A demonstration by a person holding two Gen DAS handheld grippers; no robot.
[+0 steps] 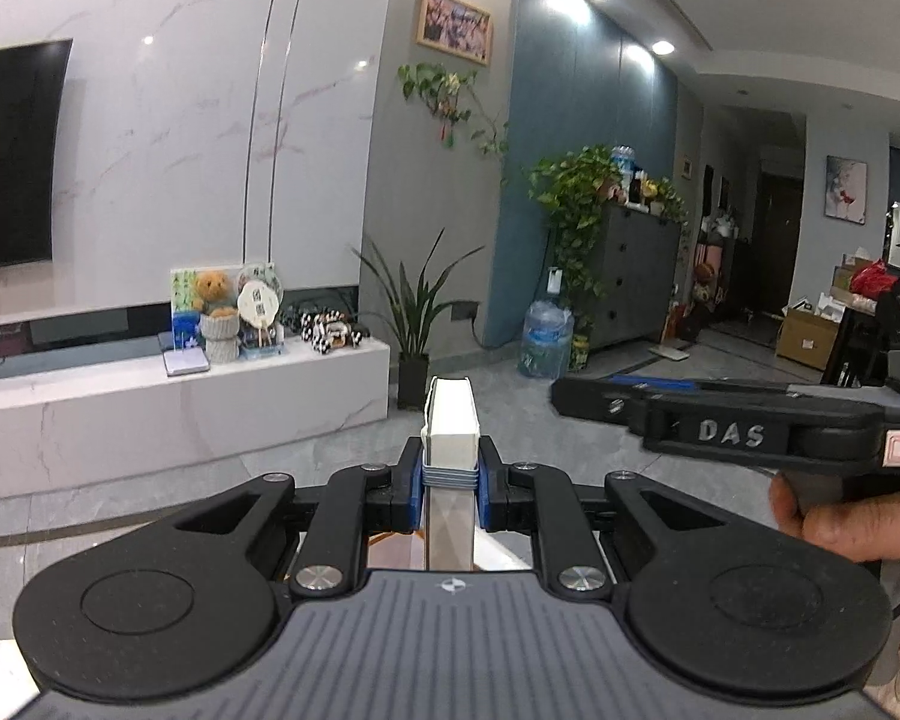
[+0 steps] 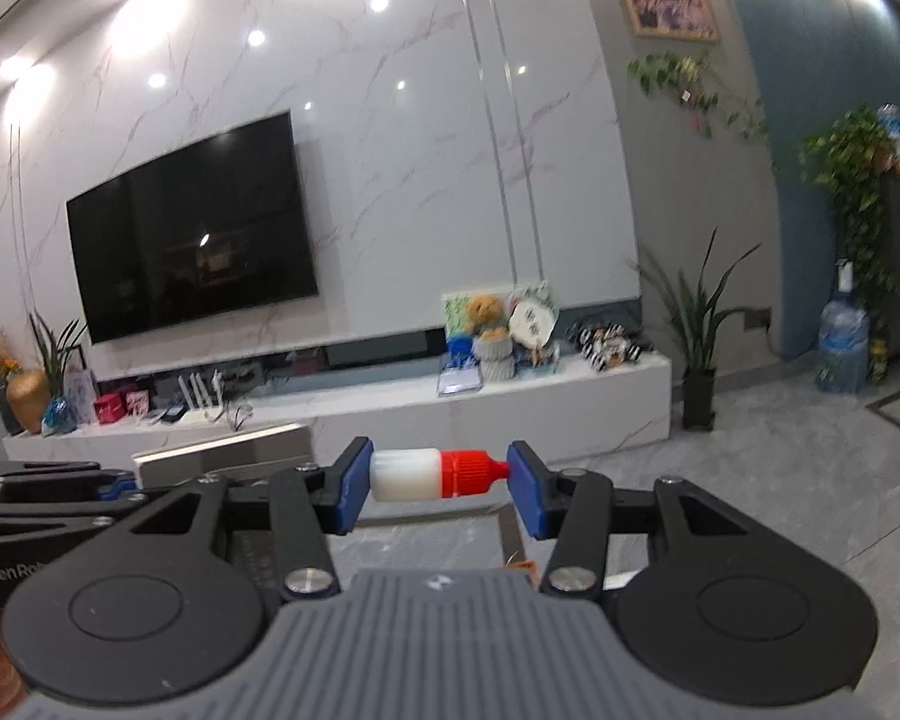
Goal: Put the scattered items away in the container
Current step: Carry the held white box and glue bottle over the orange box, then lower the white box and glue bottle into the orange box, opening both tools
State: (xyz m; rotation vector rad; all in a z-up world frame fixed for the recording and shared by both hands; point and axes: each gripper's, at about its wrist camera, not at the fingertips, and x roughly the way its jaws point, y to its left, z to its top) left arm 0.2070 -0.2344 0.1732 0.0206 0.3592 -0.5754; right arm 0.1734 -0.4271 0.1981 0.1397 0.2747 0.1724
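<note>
My left gripper is shut on a narrow white box that sticks out forward between its blue pads. That box also shows at the left of the right wrist view, in front of the left gripper's black frame. My right gripper is shut on a small white dropper bottle with a red cap, held lengthwise, base on the left pad and tip on the right pad. The right gripper's frame and the hand holding it reach in from the right. No container is in view.
Ahead stand a white marble TV bench with a teddy bear, and a wall TV. A potted plant, a water jug and a grey cabinet are on the right. A glass table corner lies below.
</note>
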